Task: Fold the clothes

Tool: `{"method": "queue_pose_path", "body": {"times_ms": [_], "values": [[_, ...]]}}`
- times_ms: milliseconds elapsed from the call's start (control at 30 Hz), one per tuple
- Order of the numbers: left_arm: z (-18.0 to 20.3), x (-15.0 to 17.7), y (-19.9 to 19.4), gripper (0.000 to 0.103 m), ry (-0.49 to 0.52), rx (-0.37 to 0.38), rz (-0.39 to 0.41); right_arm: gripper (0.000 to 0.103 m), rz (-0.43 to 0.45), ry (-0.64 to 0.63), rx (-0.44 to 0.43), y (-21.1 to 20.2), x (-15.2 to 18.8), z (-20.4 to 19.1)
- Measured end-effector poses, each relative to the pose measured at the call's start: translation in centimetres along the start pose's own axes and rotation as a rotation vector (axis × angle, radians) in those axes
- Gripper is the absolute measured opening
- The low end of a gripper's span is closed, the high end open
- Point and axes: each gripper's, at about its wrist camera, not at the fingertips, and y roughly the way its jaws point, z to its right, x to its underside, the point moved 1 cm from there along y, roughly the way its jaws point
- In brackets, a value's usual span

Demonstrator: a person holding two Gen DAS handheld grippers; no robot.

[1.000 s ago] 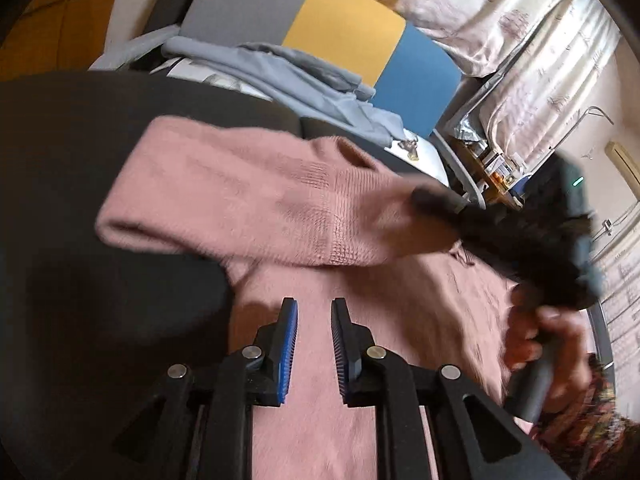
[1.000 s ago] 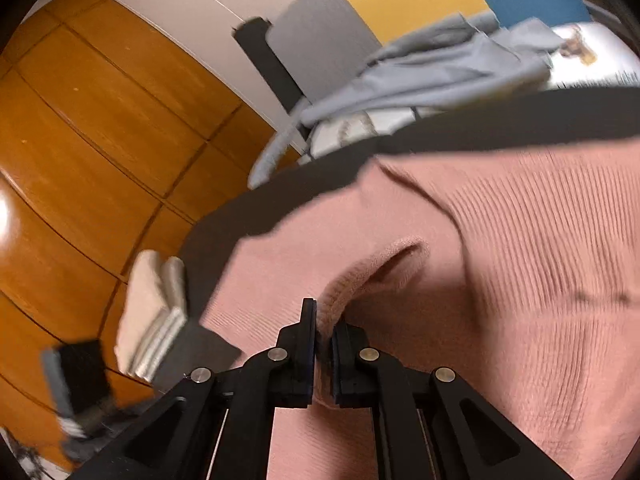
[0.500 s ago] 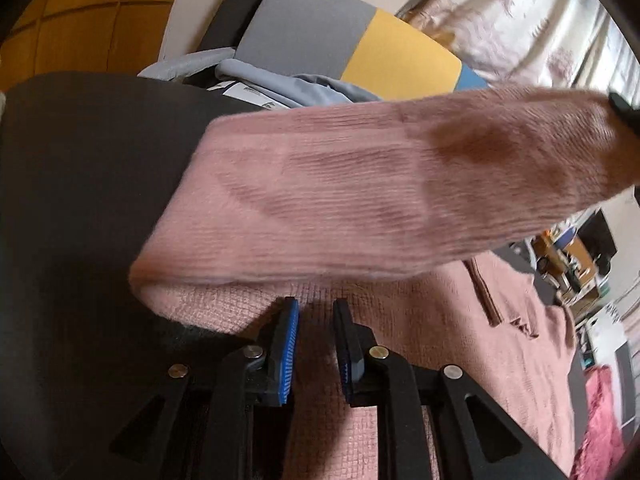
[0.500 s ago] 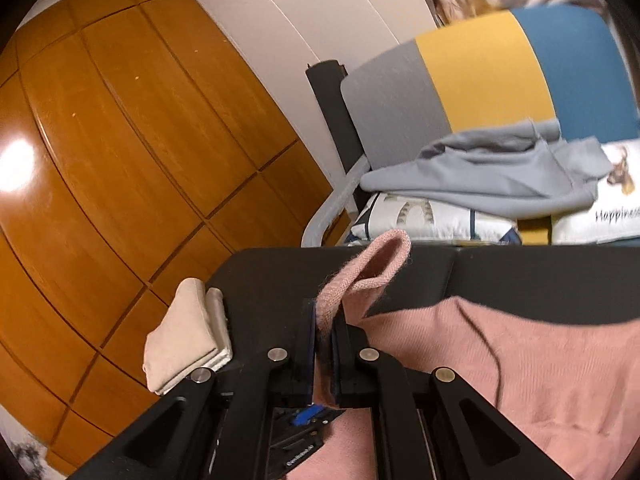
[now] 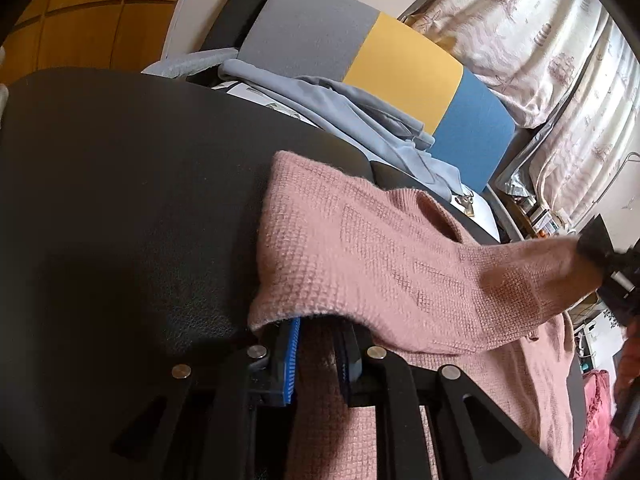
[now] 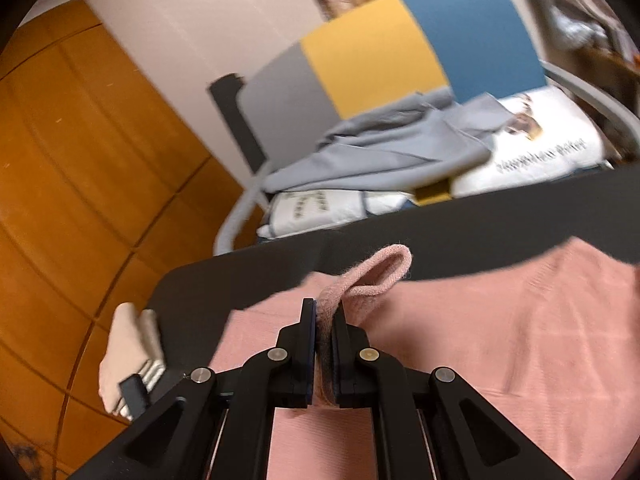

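A pink knit sweater [image 5: 400,420] lies on the black table [image 5: 120,200]. One of its sleeves [image 5: 380,264] is folded across the body, and its lower edge drapes over the fingertips of my left gripper [image 5: 320,340], which stands open over the sweater body. The right gripper [image 5: 604,256] shows at the right edge of the left wrist view, holding the sleeve's end. In the right wrist view my right gripper [image 6: 324,316] is shut on the sleeve cuff [image 6: 376,276], which loops up above the pads. The sweater body [image 6: 500,340] spreads to its right.
A folded beige garment [image 6: 128,360] lies at the table's left end. Behind the table a grey, yellow and blue chair [image 5: 400,64] holds a grey-blue garment [image 5: 360,116] and white pillows [image 6: 540,156]. Wooden panels [image 6: 80,180] stand left, curtains [image 5: 540,52] right. A hand [image 5: 628,360] is at right.
The right gripper has carried the sleeve from high in the air down across the sweater body toward the right. The sleeve's edge now covers the left gripper's fingertips. The left gripper stayed open.
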Motion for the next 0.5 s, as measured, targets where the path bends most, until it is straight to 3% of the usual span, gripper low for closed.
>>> {"method": "queue_pose_path", "body": {"times_ms": [500], "values": [[-0.3,0.1,0.1,0.012,-0.020,0.005,0.002,0.007,-0.081,0.077,0.162,2.5,0.7,8.2]]}}
